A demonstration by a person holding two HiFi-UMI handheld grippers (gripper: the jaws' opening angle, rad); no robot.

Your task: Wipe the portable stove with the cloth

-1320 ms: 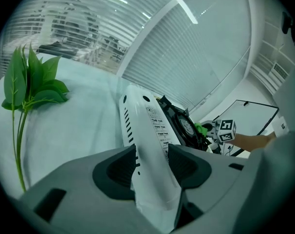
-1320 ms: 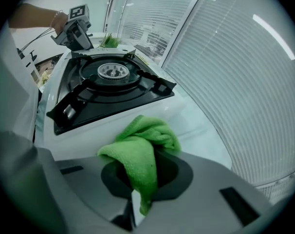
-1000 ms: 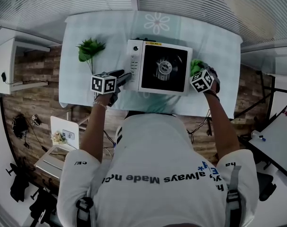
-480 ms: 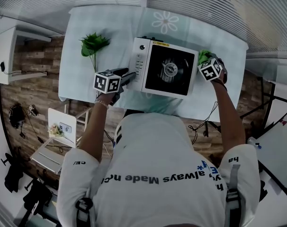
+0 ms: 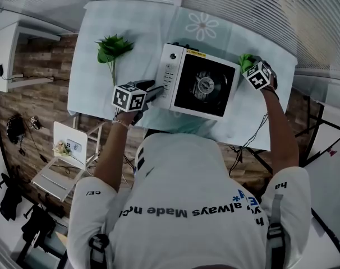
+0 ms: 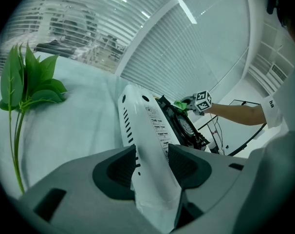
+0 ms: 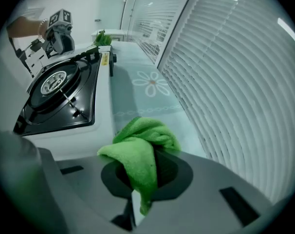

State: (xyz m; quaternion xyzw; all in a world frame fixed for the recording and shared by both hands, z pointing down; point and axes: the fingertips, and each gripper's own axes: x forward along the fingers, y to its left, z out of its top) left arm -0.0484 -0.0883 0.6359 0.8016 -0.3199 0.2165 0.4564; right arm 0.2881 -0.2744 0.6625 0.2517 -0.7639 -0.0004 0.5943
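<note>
**Stove** [image 5: 201, 86]: white casing, black top and a round burner [image 5: 205, 84]. It sits mid-table [image 5: 97, 88], with the control strip on its left side.

**Left gripper** [image 6: 152, 167]: jaws clamped on the stove's left white edge. This looks like a steadying hold, so the stove does not slide while it is rubbed.

**Right gripper** [image 7: 142, 177]: jaws closed on the green cloth [image 7: 140, 145]. The cloth is bunched, with loose folds spilling ahead of the jaws as the working face. It is held at the stove's far right corner, just beside the casing; contact cannot be confirmed. It is probably placed to begin a stroke along that side.

**Leafy sprig** [image 5: 113, 48]: far left on the table, well apart from the stove and clear of the work.
</note>
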